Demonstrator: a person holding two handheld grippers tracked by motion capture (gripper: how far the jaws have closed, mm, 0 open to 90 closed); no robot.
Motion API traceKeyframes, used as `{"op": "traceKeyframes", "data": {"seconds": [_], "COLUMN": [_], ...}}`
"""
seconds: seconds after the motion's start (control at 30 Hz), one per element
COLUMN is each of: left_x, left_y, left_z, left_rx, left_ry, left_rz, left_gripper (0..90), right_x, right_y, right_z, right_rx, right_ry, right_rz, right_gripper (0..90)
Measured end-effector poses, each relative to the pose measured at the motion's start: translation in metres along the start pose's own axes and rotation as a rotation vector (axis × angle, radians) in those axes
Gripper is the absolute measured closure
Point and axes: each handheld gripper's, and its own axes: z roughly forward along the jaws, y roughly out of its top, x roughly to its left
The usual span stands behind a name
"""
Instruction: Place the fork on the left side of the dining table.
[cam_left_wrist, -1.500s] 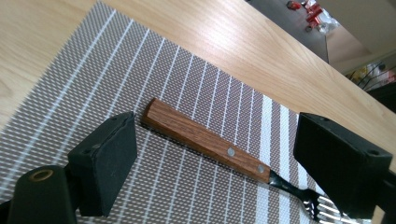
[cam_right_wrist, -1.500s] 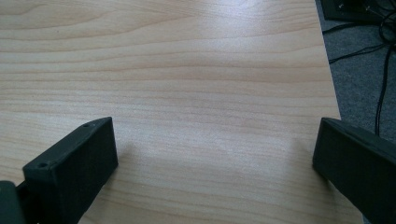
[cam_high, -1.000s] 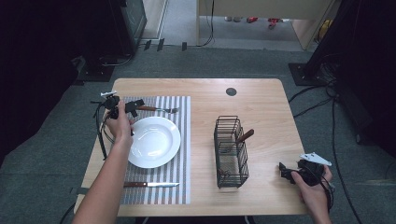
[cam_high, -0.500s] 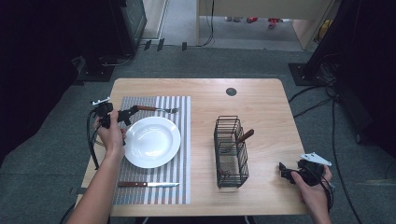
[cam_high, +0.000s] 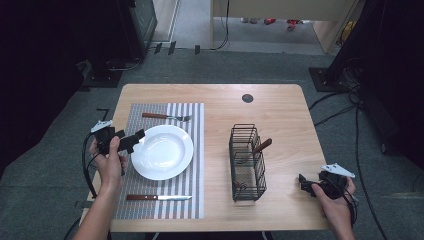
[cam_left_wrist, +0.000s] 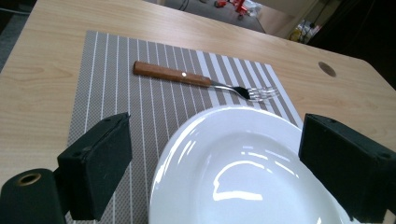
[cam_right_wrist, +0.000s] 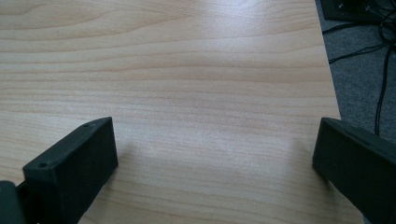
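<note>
Left gripper (cam_high: 131, 141) at the mat's (cam_high: 150, 111) left edge, jaws spread wide, gripping nothing, facing the plate (cam_high: 162, 152). Fork (cam_high: 166, 116) beyond the plate, knife (cam_high: 158, 198) on its near side. Right gripper (cam_high: 306, 184) wide open, empty, low over the table's (cam_high: 280, 107) near right corner, beside the basket (cam_high: 246, 162).

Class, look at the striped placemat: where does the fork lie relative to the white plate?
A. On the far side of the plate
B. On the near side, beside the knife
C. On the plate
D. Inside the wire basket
A: the fork lies on the placemat beyond the plate, apart from it; the knife is on the near side.
</note>
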Motion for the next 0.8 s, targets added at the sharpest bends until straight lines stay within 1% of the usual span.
{"op": "traceKeyframes", "data": {"seconds": [0.1,0.13,0.17,0.2,0.23,0.33,0.43,0.5,0.53,0.57,0.6,0.63,0.67,0.7,0.8], "left_x": [0.002,0.002,0.003,0.003,0.004,0.007,0.01,0.011,0.011,0.013,0.013,0.017,0.017,0.021,0.027], "left_y": [-0.008,-0.008,-0.014,-0.014,-0.019,-0.027,-0.035,-0.041,-0.041,-0.047,-0.047,-0.052,-0.052,-0.056,-0.062], "left_z": [-0.009,-0.009,-0.016,-0.016,-0.022,-0.03,-0.039,-0.044,-0.044,-0.048,-0.048,-0.052,-0.052,-0.053,-0.056], "left_rx": [-0.003,-0.003,-0.003,-0.003,-0.001,-0.009,-0.016,-0.014,-0.014,-0.005,-0.005,-0.004,-0.004,0.0,0.003], "left_ry": [-0.003,-0.003,-0.003,-0.003,0.005,-0.007,-0.004,-0.003,-0.003,0.016,0.016,0.01,0.01,0.018,0.043], "left_rz": [0.008,0.008,0.015,0.015,0.022,0.027,0.04,0.045,0.045,0.061,0.061,0.054,0.054,0.057,0.065], "left_gripper": [10.3,10.3,10.3,10.3,10.3,10.3,10.3,10.3,10.2,10.3,10.3,10.3,10.3,10.3,10.3], "right_x": [0.0,0.0,0.0,0.0,0.0,0.0,0.0,0.0,0.0,0.0,0.0,0.0,0.0,0.0,0.0], "right_y": [0.0,0.0,0.0,0.0,0.0,0.0,0.0,0.0,0.0,0.0,0.0,0.0,0.0,0.0,0.0], "right_z": [0.0,0.0,0.0,0.0,0.0,0.0,0.0,0.0,0.0,0.0,0.0,0.0,0.0,0.0,0.0], "right_rx": [0.0,0.0,0.0,0.0,0.0,0.001,0.001,0.001,0.001,0.001,0.001,0.001,0.001,0.001,0.001], "right_ry": [-0.001,-0.001,-0.001,-0.001,-0.001,-0.001,-0.001,-0.001,-0.001,-0.001,-0.001,-0.001,-0.001,-0.001,-0.001], "right_rz": [0.001,0.001,0.002,0.002,0.001,0.002,0.002,0.002,0.002,0.002,0.002,0.002,0.002,0.002,0.002], "right_gripper": [0.0,0.0,0.0,0.0,0.0,0.0,0.0,0.0,0.0,0.0,0.0,0.0,0.0,0.0,0.0]}}
